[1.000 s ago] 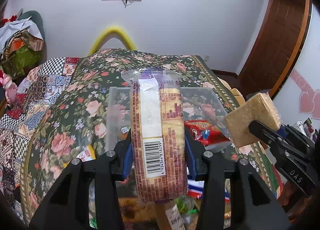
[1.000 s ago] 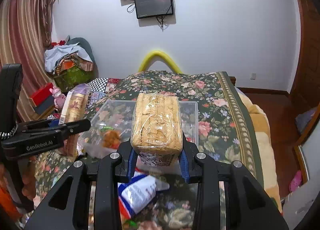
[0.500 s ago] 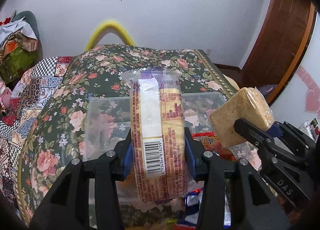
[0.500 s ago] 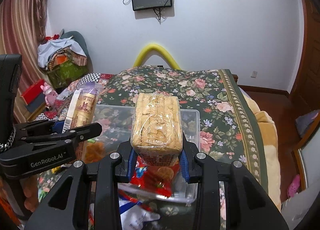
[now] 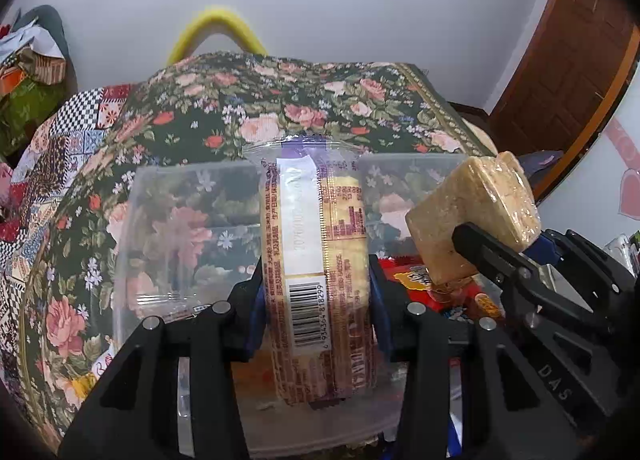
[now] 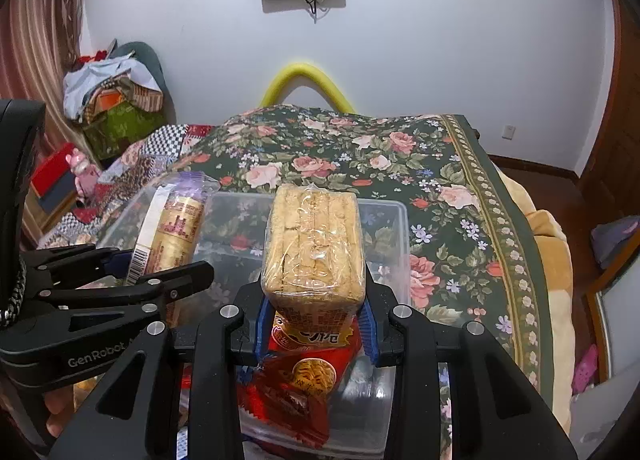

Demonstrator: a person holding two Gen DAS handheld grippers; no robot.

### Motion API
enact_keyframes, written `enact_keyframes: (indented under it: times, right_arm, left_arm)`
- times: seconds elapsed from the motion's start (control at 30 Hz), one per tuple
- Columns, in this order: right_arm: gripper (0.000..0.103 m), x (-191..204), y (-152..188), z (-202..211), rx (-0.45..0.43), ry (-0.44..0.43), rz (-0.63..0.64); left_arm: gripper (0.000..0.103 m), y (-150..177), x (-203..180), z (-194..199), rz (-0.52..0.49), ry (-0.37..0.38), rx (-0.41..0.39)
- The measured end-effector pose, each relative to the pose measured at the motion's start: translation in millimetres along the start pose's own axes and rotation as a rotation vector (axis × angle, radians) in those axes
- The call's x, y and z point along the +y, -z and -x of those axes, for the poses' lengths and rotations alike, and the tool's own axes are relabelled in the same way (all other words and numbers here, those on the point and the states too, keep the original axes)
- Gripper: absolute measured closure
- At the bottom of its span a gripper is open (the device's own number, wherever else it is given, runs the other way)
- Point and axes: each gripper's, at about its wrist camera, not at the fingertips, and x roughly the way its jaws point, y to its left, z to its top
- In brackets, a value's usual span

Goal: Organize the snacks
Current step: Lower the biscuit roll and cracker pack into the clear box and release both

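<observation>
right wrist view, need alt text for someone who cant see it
The right gripper holds a clear-wrapped block of biscuits above a clear plastic bin on a floral bedspread. At left, the left gripper holds a wafer pack; a red snack packet lies below.

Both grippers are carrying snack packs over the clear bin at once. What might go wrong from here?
The right gripper pinches only the low end of its clear-wrapped cracker pack, so the pack may tip. The left gripper and its barcoded biscuit pack hover close by, over the same plastic bin; they may bump. A red packet already fills the near end.
</observation>
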Motion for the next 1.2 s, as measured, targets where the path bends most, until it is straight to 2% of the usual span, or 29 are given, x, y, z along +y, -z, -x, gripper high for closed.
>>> enact_keyframes:
  times: [0.23,0.47,0.53,0.57,0.6,0.8,0.97,1.2]
  right_arm:
    - [0.07,2.2,1.6,-8.5,0.022,0.008,0.011]
    - [0.067,0.2,-0.6,-3.0,0.018,0.007,0.013]
    - [0.063,1.2,-1.7,3.4,0.008,0.02,0.022]
    - [0.058,1.9,-2.2,5.7,0.003,0.024,0.027]
    - [0.053,3.0,-2.6,10.2,-0.007,0.031,0.034]
    - [0.043,6.8,-4.7,38.8,-0.053,0.039,0.038]
    - [0.04,11.1,-4.1,71.8,-0.1,0.022,0.04]
    - [0.034,26.7,8.8,116.2,-0.154,0.008,0.051]
  left_arm:
    - [0.059,2.6,-0.5,-11.5,-0.005,-0.002,0.051]
    - [0.058,4.9,0.0,-2.7,-0.005,-0.01,0.036]
    - [0.058,7.7,-0.4,3.1,-0.007,-0.012,0.023]
    - [0.058,8.7,-0.8,6.1,-0.008,-0.013,0.016]
    - [0.058,9.9,-1.2,11.3,-0.01,-0.015,0.006]
    - [0.058,13.2,-2.0,45.7,-0.02,-0.021,-0.054]
    - [0.058,19.3,0.8,91.7,-0.024,-0.018,-0.127]
    - [0.046,38.0,8.3,151.5,-0.033,-0.018,-0.205]
